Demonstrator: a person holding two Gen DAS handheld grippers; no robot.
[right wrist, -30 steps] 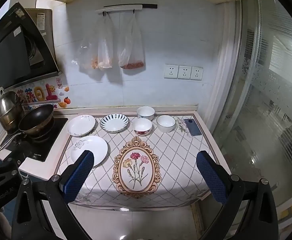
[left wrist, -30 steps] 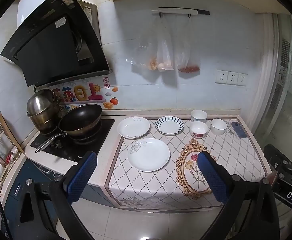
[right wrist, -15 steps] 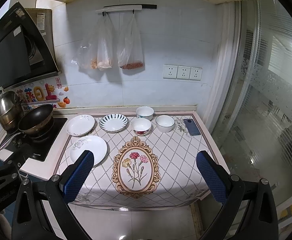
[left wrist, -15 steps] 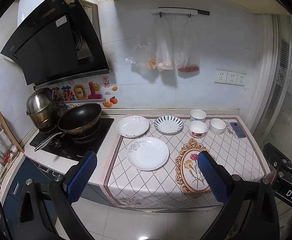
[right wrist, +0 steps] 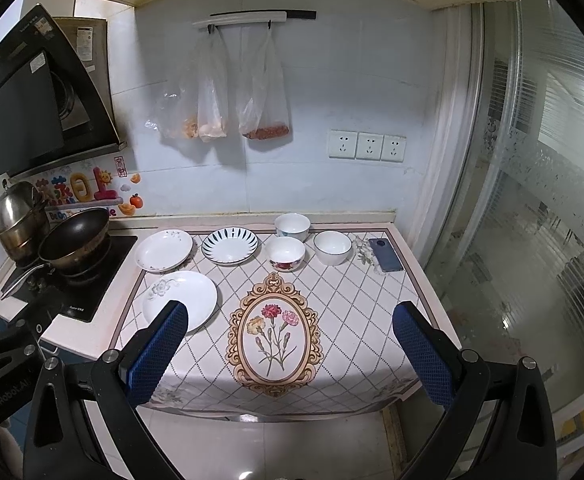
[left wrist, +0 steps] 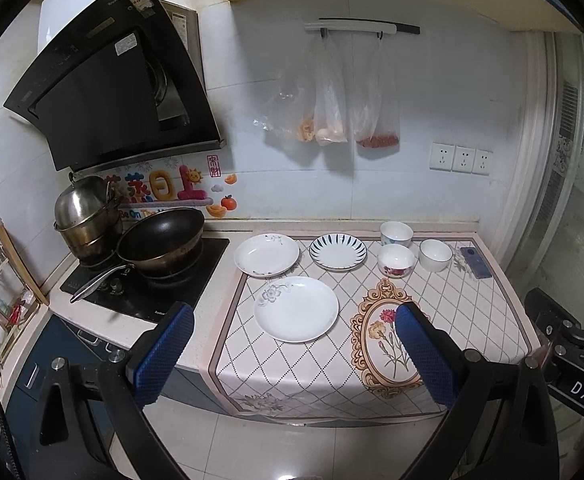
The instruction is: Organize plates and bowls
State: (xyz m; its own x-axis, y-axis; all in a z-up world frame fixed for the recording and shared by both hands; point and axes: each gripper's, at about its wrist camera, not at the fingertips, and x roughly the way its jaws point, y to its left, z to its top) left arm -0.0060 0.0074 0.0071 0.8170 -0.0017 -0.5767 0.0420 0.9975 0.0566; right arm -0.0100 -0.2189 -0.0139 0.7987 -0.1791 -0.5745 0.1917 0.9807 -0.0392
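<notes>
Three plates lie on the patterned counter cloth: a white plate with a grey flower (left wrist: 295,309) (right wrist: 180,301) at the front left, a white plate (left wrist: 266,255) (right wrist: 164,249) behind it, and a blue-striped plate (left wrist: 337,252) (right wrist: 230,245) to its right. Three bowls stand at the back: a red-flowered bowl (left wrist: 396,260) (right wrist: 284,253), a white bowl (left wrist: 435,255) (right wrist: 332,247), and a bowl (left wrist: 396,233) (right wrist: 292,227) behind them. My left gripper (left wrist: 293,354) and right gripper (right wrist: 290,350) are open and empty, held in front of the counter's front edge.
A dark wok (left wrist: 160,240) and a steel pot (left wrist: 86,210) sit on the hob at the left. A blue phone (right wrist: 385,255) lies at the cloth's back right corner. Plastic bags (right wrist: 228,92) hang on the wall. A glass partition (right wrist: 531,200) stands to the right.
Both views have shifted very slightly; the counter looks a touch farther away. Nothing on the counter has moved and both grippers stay open.
</notes>
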